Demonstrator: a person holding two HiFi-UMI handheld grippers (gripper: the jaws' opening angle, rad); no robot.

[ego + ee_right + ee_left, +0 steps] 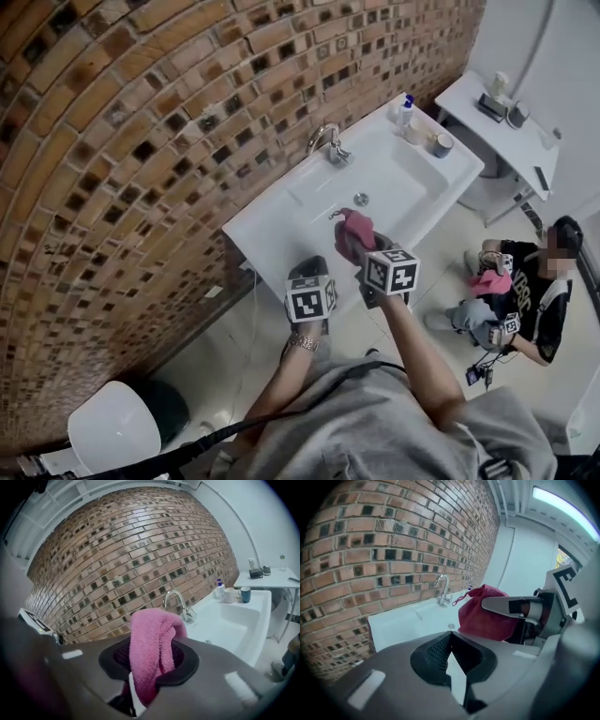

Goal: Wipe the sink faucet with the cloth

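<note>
**Two grippers short of the faucet, cloth held in the right**

My left gripper (307,267) has its jaws closed together with nothing between them. It hangs over the near edge of the sink (272,220).

My right gripper (361,251) is just beside it, clamped on the pink cloth (152,639), which bunches up over the jaw tips.

The faucet (328,142) stands upright at the back rim against the brick wall, its spout arching toward the basin. It lies straight ahead of the right gripper, across the basin and well apart from the cloth. I judge the right gripper the nearer of the two, so the reach forward falls to it.

No brand or label is legible. The marker cubes carry patterns only.
</note>
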